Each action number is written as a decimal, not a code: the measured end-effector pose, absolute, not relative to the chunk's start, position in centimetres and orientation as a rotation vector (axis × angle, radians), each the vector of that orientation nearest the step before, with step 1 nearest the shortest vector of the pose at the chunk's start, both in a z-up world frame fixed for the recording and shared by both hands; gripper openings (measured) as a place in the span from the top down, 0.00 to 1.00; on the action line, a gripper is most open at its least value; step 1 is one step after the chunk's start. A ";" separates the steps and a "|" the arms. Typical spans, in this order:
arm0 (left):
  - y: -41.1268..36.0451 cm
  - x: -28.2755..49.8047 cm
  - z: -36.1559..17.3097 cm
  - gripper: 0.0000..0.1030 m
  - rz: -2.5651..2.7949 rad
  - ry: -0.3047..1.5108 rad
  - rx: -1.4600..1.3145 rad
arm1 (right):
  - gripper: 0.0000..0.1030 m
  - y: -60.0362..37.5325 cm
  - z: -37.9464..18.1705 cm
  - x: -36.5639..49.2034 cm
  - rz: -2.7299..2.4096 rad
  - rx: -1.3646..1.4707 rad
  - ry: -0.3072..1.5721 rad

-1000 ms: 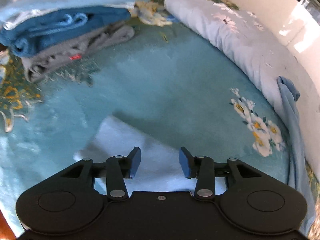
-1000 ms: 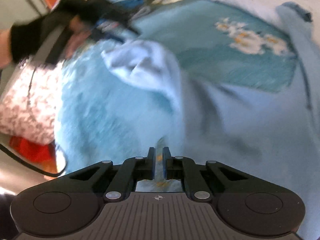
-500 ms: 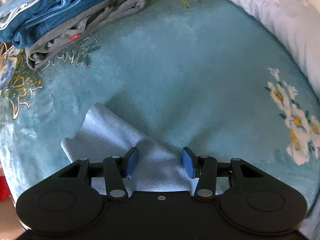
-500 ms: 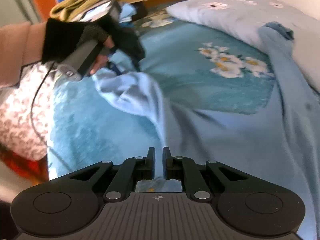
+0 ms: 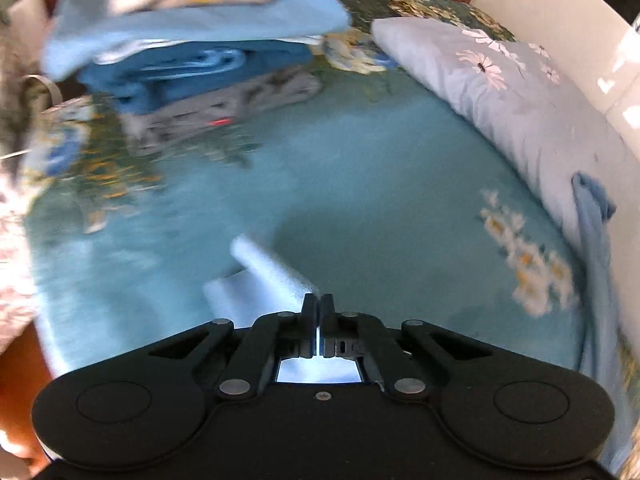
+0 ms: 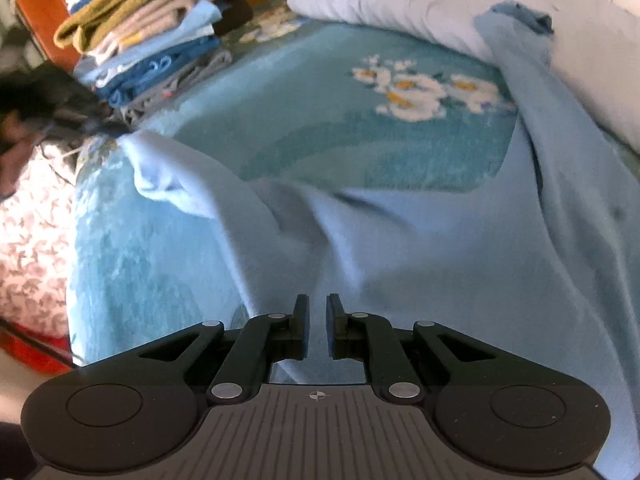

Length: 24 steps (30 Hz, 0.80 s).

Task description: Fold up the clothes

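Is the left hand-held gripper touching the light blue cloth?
Touching. In the left wrist view the left hand-held gripper has its jaws shut on the light blue cloth, which shows between and behind them.

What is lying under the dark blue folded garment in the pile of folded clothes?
Under the dark blue folded garment lies a grey folded garment, which rests on the teal floral blanket. Whether anything else lies beneath the grey one cannot be seen; the pile covers it.

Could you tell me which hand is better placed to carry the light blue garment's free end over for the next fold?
Probably the left: its tool has pinched the light blue garment at its bunched end, while the right tool anchors the near edge.
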<state>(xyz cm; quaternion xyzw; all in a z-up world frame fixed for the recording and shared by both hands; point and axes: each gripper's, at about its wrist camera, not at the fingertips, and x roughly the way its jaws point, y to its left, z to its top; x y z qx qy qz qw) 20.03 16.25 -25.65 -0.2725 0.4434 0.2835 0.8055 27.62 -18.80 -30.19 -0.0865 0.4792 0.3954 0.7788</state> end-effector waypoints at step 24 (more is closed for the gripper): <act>17.1 12.0 -30.9 0.59 0.741 0.940 -0.936 | 0.73 -41.9 -29.0 22.4 -0.051 0.483 1.135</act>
